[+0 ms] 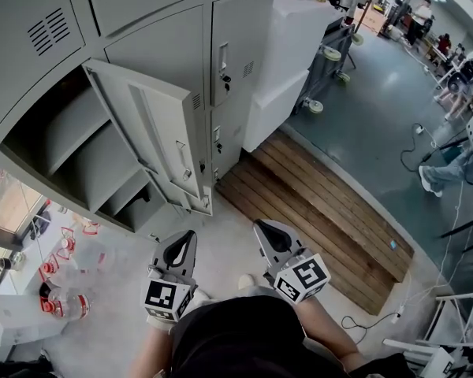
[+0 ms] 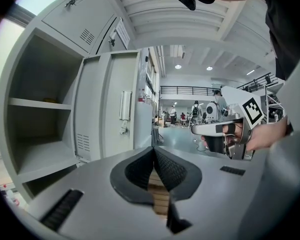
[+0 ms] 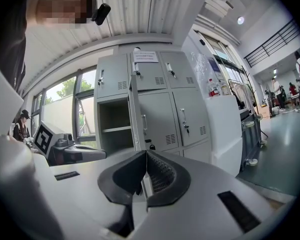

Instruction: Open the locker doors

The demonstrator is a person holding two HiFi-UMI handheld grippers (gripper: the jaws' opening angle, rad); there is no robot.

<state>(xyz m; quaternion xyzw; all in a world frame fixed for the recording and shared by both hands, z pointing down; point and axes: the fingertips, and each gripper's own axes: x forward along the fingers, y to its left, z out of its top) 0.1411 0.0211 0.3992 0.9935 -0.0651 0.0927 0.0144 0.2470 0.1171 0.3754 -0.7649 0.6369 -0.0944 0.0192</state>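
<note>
A bank of grey lockers [image 1: 154, 6] fills the upper left of the head view. One tall door [image 1: 151, 136] stands swung open, and the compartment with shelves [image 1: 75, 152] behind it is bare. The door to its right [image 1: 238, 46] is closed, with a handle and lock. My left gripper [image 1: 182, 245] and right gripper [image 1: 271, 238] hover side by side below the lockers, apart from them, both shut with nothing between the pads. The left gripper [image 2: 153, 149] faces the open door [image 2: 115, 119]. Ahead of the right gripper [image 3: 146, 153] stand the closed doors [image 3: 189, 111].
A wooden slatted platform [image 1: 323, 211] lies on the floor to the right. A white cabinet [image 1: 288, 61] adjoins the lockers, with a wheeled cart [image 1: 331, 65] beyond it. Several bottles [image 1: 63, 294] sit at lower left. People and cables [image 1: 426, 144] are at far right.
</note>
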